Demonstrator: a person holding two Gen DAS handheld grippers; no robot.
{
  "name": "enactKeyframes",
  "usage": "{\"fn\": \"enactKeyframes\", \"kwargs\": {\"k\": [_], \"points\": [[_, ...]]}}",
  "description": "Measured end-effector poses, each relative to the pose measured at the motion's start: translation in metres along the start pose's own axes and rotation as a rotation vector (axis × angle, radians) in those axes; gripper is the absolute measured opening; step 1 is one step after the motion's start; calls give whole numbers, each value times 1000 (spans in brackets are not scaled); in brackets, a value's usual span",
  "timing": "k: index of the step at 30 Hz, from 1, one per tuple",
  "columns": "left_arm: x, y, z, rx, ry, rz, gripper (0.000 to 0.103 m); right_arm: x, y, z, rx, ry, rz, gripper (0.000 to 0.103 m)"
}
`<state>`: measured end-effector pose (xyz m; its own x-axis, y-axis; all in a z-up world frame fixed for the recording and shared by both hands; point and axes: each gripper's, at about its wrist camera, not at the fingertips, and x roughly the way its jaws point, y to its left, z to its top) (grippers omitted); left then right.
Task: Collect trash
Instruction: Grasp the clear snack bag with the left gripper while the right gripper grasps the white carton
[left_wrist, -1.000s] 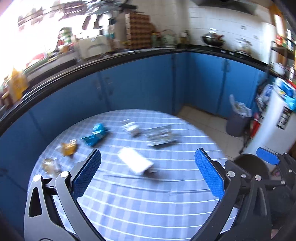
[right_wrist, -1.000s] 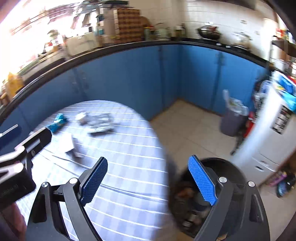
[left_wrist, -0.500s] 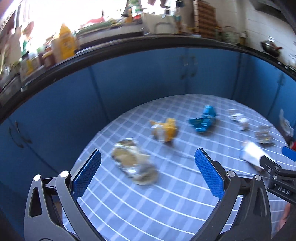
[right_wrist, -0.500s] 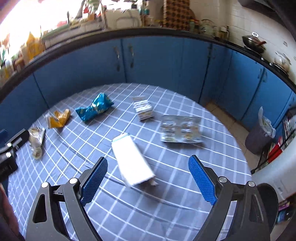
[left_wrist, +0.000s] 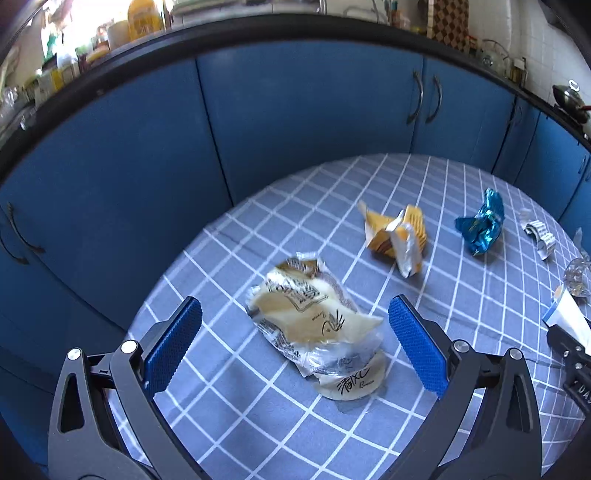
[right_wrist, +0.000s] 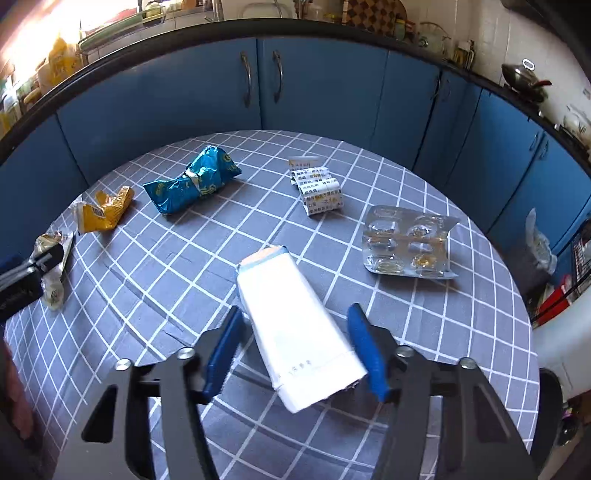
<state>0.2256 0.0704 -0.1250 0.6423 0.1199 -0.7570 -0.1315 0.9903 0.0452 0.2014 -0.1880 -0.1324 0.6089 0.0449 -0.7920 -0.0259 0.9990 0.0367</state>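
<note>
In the left wrist view we see our left gripper (left_wrist: 295, 345) with its fingers spread wide above the table (left_wrist: 258, 424), pinching nothing; a crumpled clear and cream wrapper (left_wrist: 317, 332) lies on the checked cloth between the two fingers, touching neither. Beyond the fingers, toward the right one, lie a yellow wrapper (left_wrist: 397, 236) and a blue foil wrapper (left_wrist: 482, 225), well apart from each other. In the right wrist view our right gripper (right_wrist: 295, 347) has just been closing, and a white box (right_wrist: 295, 332) lies between its fingers (right_wrist: 221, 350); the right finger sits against the box's edge, but we cannot tell whether the left one touches yet. Ahead of the fingers lie a folded printed leaflet (right_wrist: 319, 190) and, to the right, a blister pack (right_wrist: 408, 242); the blue foil wrapper and the yellow wrapper lie ahead to the left.
</note>
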Motion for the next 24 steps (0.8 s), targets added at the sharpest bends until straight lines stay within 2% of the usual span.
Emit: {"fn": "enactKeyframes", "kwargs": {"k": [1, 2, 3, 4, 5, 10, 17, 24], "points": [[3, 1, 0, -9, 15, -7, 90, -1, -1, 0, 3, 0, 3, 45], [5, 2, 0, -15, 23, -18, 78, -1, -1, 0, 1, 0, 7, 36], [6, 5, 0, -28, 34, -36, 74, -2, -1, 0, 2, 1, 14, 32], [7, 6, 0, -35, 39, -40, 71, -3, -2, -1, 11, 2, 38, 32], [8, 7, 0, -44, 44, -51, 59, -4, -4, -1, 22, 0, 56, 31], [-7, 11, -5, -72, 34, -82, 39, -16, -11, -6, 30, -22, 52, 31], [-40, 4, -16, -65, 0, -108, 38, -48, -25, -15, 40, -63, 45, 31], [-75, -26, -23, -19, -38, -152, 38, -79, -52, -28, 76, -91, 34, 31]]}}
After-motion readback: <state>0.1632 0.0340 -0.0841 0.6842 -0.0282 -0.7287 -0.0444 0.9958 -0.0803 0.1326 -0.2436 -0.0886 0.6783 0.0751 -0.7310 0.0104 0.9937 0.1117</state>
